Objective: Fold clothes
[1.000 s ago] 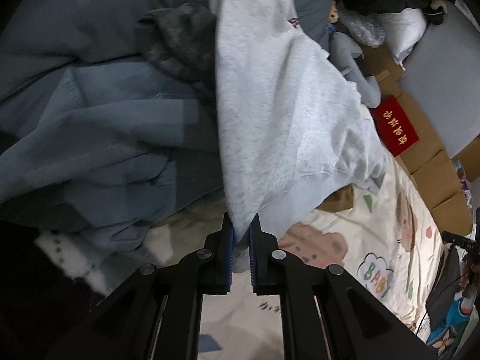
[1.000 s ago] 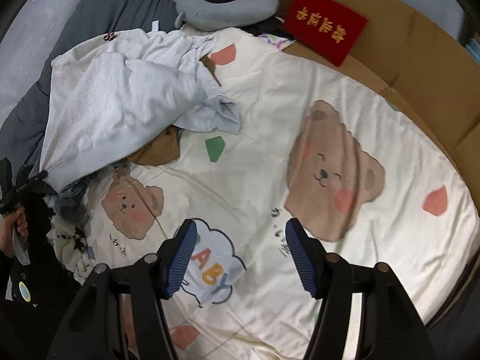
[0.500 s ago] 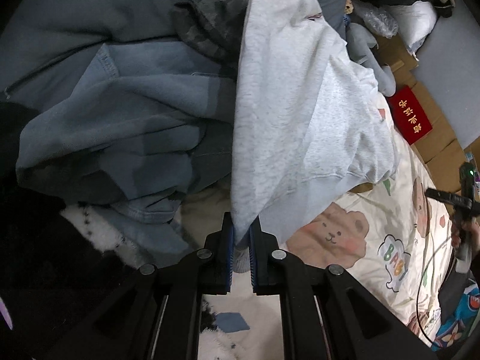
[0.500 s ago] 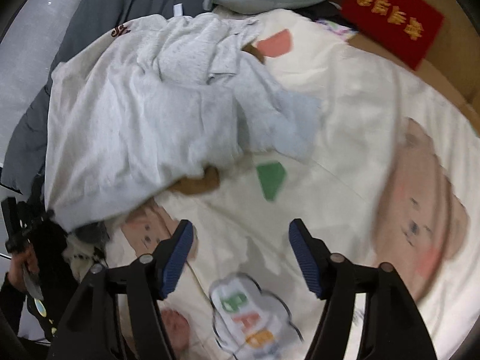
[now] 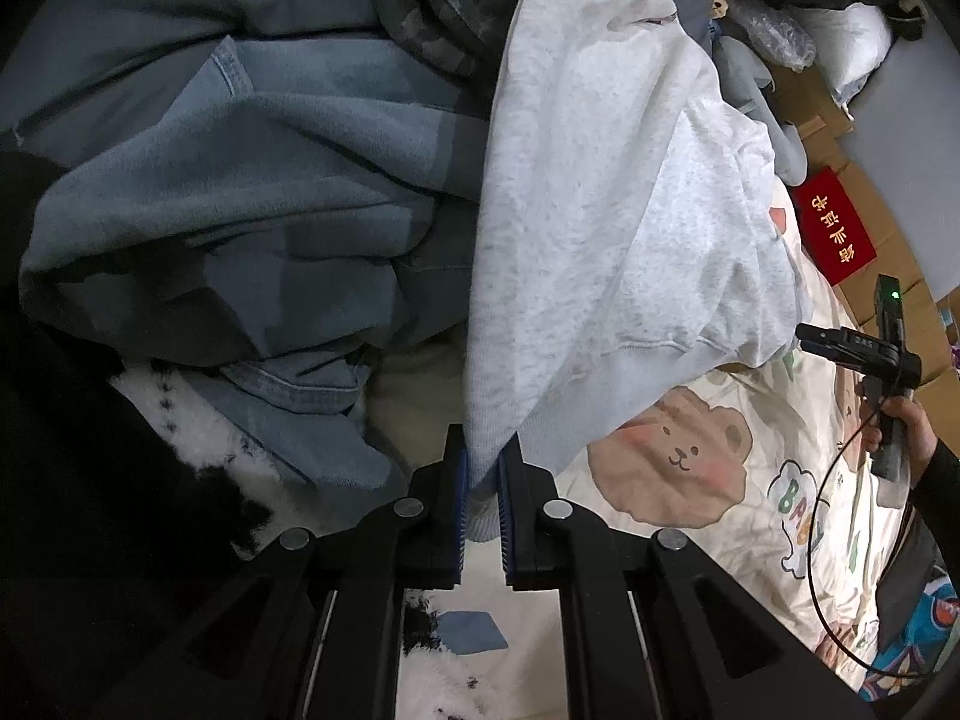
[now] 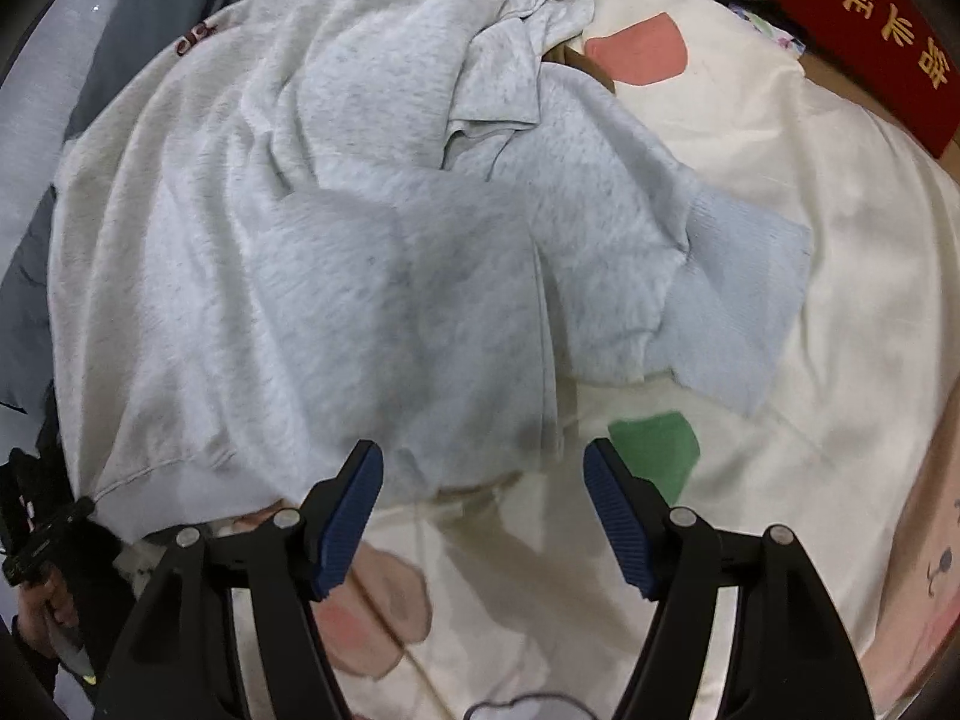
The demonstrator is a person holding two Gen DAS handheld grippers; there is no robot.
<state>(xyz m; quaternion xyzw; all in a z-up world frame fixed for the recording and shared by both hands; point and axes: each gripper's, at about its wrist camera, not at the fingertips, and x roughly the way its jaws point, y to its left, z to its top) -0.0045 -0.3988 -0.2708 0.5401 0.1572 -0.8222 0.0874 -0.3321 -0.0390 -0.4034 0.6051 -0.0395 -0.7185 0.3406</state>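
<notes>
Sweatshirt lies rumpled on the bedsheet, one hem corner pinched in the left gripper; the right gripper (jaws wide, empty) has moved in over its near edge, probably to grab a second corner.

Both grippers are black, angular frames with ribbed blue pads and round silver screw heads: the left gripper, the right gripper. The right hand wears a dark sleeve (a thin black cable loops beside it).
</notes>
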